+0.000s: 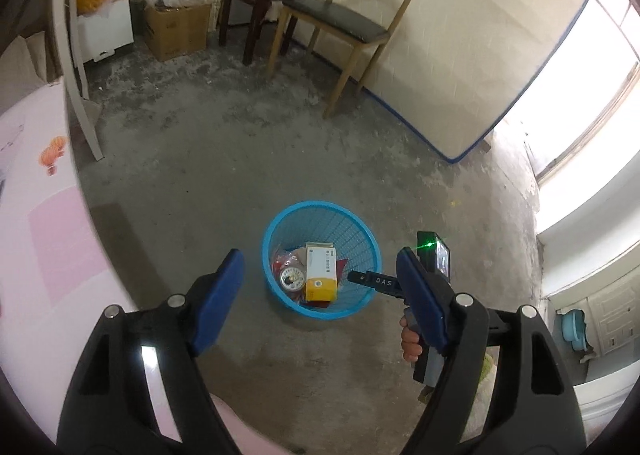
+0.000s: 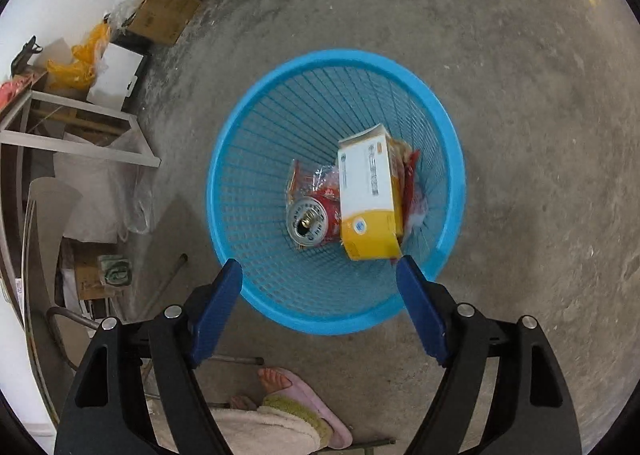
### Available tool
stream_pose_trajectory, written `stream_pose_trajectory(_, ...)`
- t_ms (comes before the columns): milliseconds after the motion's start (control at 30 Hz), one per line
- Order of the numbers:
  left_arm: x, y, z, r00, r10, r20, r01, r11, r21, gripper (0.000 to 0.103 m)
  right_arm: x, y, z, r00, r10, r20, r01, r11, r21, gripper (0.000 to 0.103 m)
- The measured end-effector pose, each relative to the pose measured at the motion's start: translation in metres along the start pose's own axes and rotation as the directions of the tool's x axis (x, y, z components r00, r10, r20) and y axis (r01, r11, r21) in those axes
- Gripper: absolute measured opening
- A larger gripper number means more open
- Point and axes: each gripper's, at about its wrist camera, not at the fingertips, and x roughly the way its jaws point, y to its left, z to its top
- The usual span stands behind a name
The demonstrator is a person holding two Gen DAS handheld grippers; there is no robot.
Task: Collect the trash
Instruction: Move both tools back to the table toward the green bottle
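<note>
While both jaws stand wide apart and empty, the right hand-held gripper [image 2: 319,269] hangs directly above the blue basket [image 2: 248,127] on the floor; the left hand-held gripper [image 1: 320,263] sits higher, further back. Risk: dipping lower could clip the rim and tip the light basket. Box [image 2: 370,193], can [image 2: 307,222] and red wrappers [image 2: 412,191] lie inside, just below the right fingertips.
</note>
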Motion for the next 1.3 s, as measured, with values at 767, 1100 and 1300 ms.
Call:
stream_pose_trajectory(767, -0.186, 0.054, -0.206, 0.924, 0.277, 0.264, -0.272, 0.961, -0.058, 0.083, -0.205, 0.136, -0.137, 0.971, 0.181, 0.157, -0.090, 0.882, -0.463, 0.083)
stream_pose_trajectory(1100, -0.257, 0.087, -0.274, 0.853, 0.382, 0.355, -0.336, 0.923, -0.186, 0.083, -0.189, 0.265, -0.229, 0.970, 0.239, -0.037, -0.202, 0.719, -0.665, 0.083)
stream_pose_trajectory(1300, -0.293, 0.110, -0.294, 0.801, 0.428, 0.419, -0.323, 0.898, -0.299, 0.083, -0.173, 0.329, -0.279, 0.949, 0.253, -0.190, -0.310, 0.616, -0.724, 0.083)
